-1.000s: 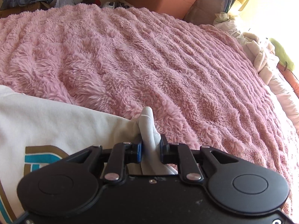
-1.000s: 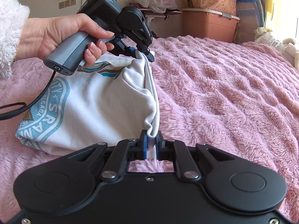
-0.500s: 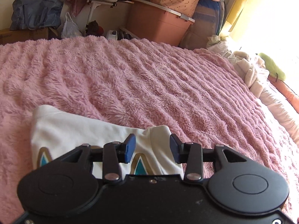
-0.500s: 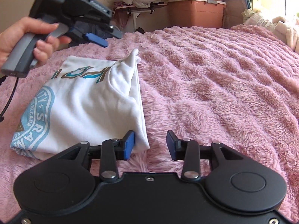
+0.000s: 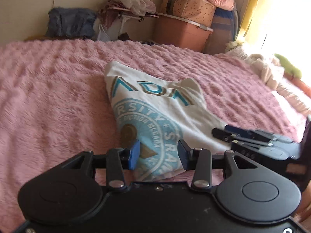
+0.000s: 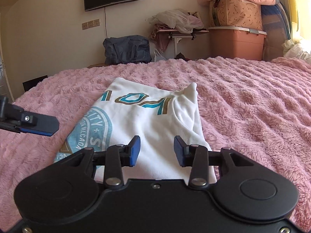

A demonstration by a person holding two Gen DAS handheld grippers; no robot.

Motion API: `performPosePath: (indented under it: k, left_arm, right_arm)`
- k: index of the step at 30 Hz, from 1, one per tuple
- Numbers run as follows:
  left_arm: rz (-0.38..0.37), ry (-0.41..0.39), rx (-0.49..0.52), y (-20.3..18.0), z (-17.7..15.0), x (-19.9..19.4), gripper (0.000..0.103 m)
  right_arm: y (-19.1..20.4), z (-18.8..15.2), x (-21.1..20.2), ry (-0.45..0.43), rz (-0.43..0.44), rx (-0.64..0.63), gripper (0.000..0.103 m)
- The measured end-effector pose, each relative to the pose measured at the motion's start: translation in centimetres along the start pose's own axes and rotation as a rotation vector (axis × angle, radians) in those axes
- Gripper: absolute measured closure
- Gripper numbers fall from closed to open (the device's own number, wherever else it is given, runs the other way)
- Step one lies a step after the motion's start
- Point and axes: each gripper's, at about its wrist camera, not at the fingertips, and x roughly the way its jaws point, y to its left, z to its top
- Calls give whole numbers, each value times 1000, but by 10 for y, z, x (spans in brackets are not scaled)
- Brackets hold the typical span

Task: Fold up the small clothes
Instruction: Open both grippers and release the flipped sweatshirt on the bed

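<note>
A white T-shirt (image 5: 155,104) (image 6: 155,120) with a blue round print and blue-gold letters lies folded on the pink fluffy blanket (image 5: 58,97) (image 6: 243,106). My left gripper (image 5: 158,147) hovers over the shirt's near printed edge; its jaws are opening and hold nothing. It also shows at the left edge of the right wrist view as the left gripper (image 6: 48,125), beside the shirt. My right gripper (image 6: 156,145) stands open just above the plain white near end, pads apart from the cloth. In the left wrist view the right gripper (image 5: 219,132) reaches in from the right.
Beyond the bed's far edge stand a brown storage box (image 6: 237,42), a dark blue bag (image 6: 126,48) and a small table piled with clothes (image 6: 180,31). Pale bedding and a green item (image 5: 272,68) lie at the bed's right side.
Both grippers were shut on the shirt's folded edge a second ago and have let go and opened. The left one swung back to the shirt's near left side; the shirt now lies flat.
</note>
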Motion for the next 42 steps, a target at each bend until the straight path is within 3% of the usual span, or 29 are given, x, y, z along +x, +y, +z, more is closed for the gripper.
performPosePath:
  k: [2, 7, 16, 20, 22, 23, 24, 31, 33, 35, 40, 42]
  left_arm:
    - [44, 18, 96, -6, -16, 0, 59]
    - [60, 29, 204, -9, -39, 9, 59]
    - [129, 64, 403, -28, -43, 42, 62]
    - [183, 22, 463, -32, -47, 41, 66]
    - [230, 15, 472, -32, -47, 41, 77]
    - [243, 19, 473, -32, -48, 43, 92]
    - [248, 23, 474, -33, -48, 45, 95]
    - [268, -37, 415, -31, -46, 32, 98]
    - [304, 11, 370, -24, -46, 40, 98]
    - [294, 68, 327, -17, -54, 51, 99]
    - [278, 85, 422, -25, -71, 58, 98]
    - [258, 79, 415, -23, -68, 52, 90]
  right_arm:
    - [2, -4, 0, 4, -3, -11, 63]
    - [5, -15, 5, 20, -31, -34, 63]
    - [0, -20, 10, 44, -41, -17, 62]
    - [0, -20, 12, 48, -38, -14, 60]
    - [-1, -21, 13, 51, -37, -9, 59]
    - [-2, -22, 14, 51, -38, -7, 59]
    - [-2, -22, 14, 52, -38, -5, 58]
    - [0, -19, 9, 37, -28, -15, 56]
    - [1, -17, 6, 26, -17, -18, 54]
    - [4, -16, 6, 27, -11, -27, 46]
    - [0, -31, 30, 151, -25, -24, 46]
    - [-1, -33, 33, 158, -27, -28, 47]
